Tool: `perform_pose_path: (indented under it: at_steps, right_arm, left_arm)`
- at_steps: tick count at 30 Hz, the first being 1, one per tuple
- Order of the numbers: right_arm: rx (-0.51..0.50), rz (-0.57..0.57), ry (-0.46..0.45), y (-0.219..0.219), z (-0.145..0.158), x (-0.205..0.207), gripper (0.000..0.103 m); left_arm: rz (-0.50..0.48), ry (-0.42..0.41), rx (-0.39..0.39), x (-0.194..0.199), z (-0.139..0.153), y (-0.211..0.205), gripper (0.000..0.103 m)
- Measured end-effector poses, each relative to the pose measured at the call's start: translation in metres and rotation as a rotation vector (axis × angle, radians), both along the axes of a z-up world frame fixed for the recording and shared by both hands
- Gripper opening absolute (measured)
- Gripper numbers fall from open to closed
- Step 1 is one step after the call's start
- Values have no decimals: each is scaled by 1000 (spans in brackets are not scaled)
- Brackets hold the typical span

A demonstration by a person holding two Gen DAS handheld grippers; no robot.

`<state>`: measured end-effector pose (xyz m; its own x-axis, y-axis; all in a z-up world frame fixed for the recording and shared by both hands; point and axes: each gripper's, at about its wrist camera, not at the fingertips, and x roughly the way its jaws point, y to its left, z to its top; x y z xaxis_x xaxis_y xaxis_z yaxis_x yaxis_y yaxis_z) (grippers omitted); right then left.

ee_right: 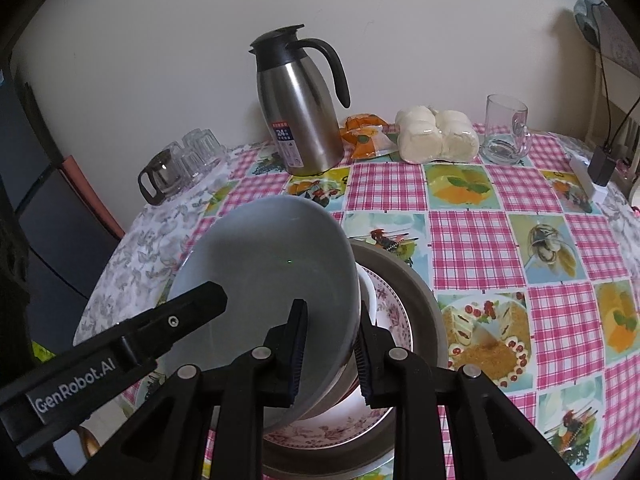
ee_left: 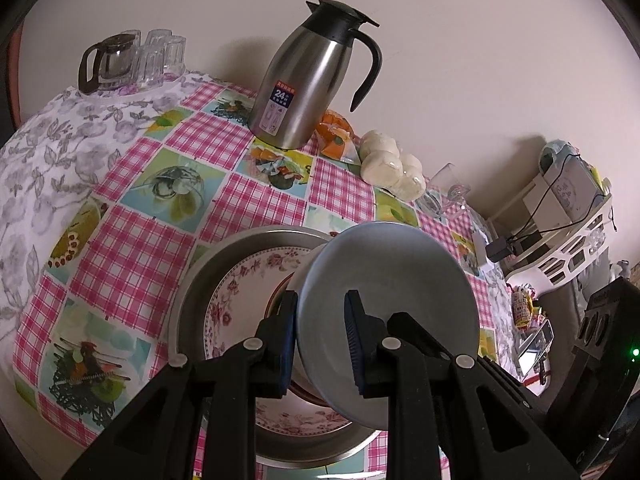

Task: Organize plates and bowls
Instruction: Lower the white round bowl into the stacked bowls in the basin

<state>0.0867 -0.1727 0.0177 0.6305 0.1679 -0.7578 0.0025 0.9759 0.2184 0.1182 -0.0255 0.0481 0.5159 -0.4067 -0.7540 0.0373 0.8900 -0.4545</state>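
Above the stack of dishes near the table's front edge, a grey-blue bowl (ee_left: 392,276) was held tilted, its rim pinched from opposite sides. The left gripper (ee_left: 322,320) was clamped narrowly on one side of the rim, one pad inside and one outside; the right gripper (ee_right: 330,332) was likewise closed on the other side. Beneath it lay a floral plate (ee_left: 240,280) nested in a steel pan (ee_left: 224,248), with a white bowl (ee_right: 368,292) upon the plate.

A slip was judged the chief risk: with only the thin rim gripped, an uneven release by one gripper could let the bowl swing and strike the white bowl or the plate. A bowl set down tilted might also rock off the stack.

On the steel thermal carafe (ee_right: 300,108) a blue label showing "24" could be read; its smaller print was illegible. "GenRobot.AI" was printed on the left gripper's body in the right wrist view.
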Motion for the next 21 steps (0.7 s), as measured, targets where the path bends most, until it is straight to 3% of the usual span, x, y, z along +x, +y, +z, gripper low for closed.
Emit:
perform_pose_path:
  at_steps: [15, 21]
  right_arm:
    - [-40, 8, 0, 5, -2, 1, 29]
    - [-44, 14, -12, 7, -1, 1, 37]
  left_arm:
    - [15, -2, -11, 1, 0, 4, 24]
    - [23, 1, -16, 1, 0, 6, 24]
